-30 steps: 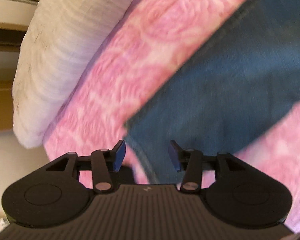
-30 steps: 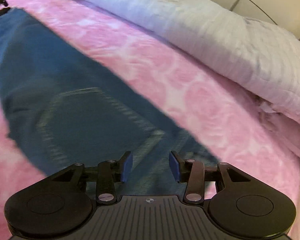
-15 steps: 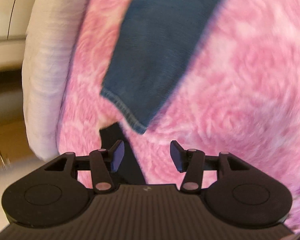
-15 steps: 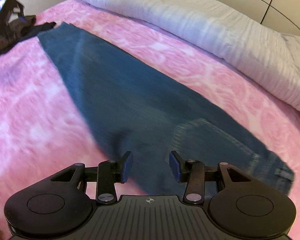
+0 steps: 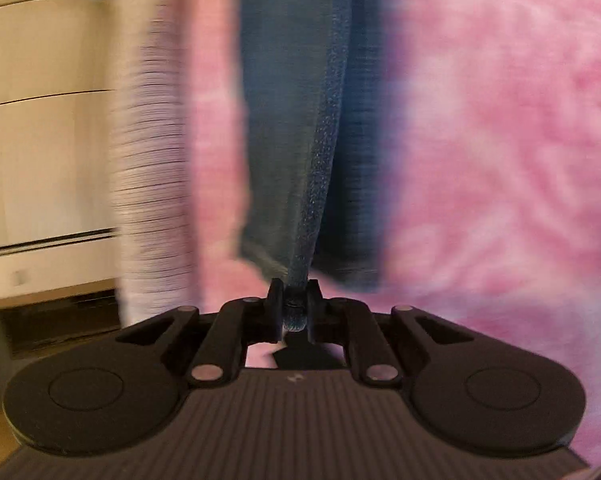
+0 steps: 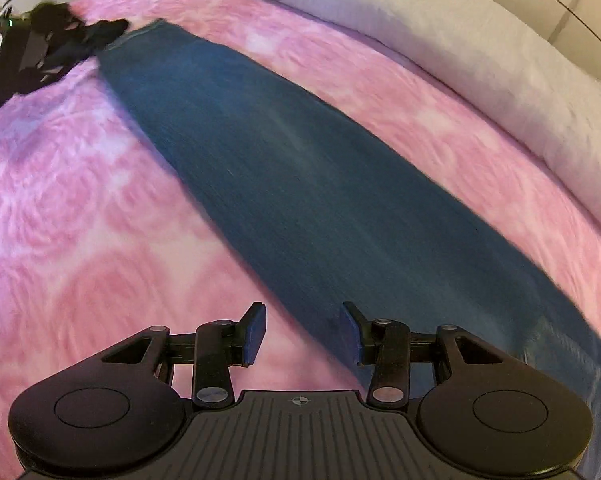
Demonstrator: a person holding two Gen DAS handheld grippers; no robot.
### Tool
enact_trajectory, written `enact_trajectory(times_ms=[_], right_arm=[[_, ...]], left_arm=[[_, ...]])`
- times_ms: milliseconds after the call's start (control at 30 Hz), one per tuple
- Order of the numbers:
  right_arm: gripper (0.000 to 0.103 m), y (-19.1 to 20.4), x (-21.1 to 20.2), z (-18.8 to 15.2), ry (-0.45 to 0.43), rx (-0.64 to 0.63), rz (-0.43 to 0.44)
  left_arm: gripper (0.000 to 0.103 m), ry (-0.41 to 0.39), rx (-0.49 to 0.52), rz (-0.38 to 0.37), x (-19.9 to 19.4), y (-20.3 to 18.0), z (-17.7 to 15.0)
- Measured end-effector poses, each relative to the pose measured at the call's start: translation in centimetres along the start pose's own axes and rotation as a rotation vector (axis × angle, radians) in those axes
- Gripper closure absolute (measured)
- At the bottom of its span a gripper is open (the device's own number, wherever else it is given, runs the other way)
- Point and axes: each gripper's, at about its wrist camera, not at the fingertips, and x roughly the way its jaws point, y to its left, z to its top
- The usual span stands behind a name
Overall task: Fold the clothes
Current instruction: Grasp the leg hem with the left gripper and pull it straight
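Blue jeans [image 6: 300, 184] lie stretched out in a long band across a pink bedspread [image 6: 80, 220]. My left gripper [image 5: 294, 308] is shut on the hem end of the jeans [image 5: 296, 140], which run away from it in a raised fold. In the right wrist view the left gripper [image 6: 24, 56] shows at the far left end of the jeans. My right gripper [image 6: 302, 332] is open and empty, just above the near edge of the jeans toward the waist end.
A rolled white duvet [image 6: 480, 52] lies along the far side of the bed, also in the left wrist view [image 5: 152, 160]. Cream wardrobe doors [image 5: 40, 120] stand beyond the bed edge. Pink bedspread [image 5: 500, 160] lies on both sides of the jeans.
My left gripper has closed on the hem of the jeans, having been open over the leg end before. My right gripper has swung along the jeans and stayed open.
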Motion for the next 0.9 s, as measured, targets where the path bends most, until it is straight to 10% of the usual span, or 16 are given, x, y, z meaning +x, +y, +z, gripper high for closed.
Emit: enact_trajectory(times_ms=[367, 700, 900], right_arm=[[0.059, -0.5, 1.6, 3.1, 0.004, -0.022, 0.016], [0.059, -7.6, 4.3, 5.6, -0.039, 0.026, -0.019], [0.059, -8.5, 5.1, 6.3, -0.05, 0.026, -0.017]], left_arm=[[0.071, -0.018, -0.075, -0.253, 0.7, 1.0, -2.8], [0.063, 0.048, -0.851, -0.367, 7.7, 15.5, -0.6], [0.075, 0.117, -1.076, -0.591, 13.5, 17.1, 1.2]])
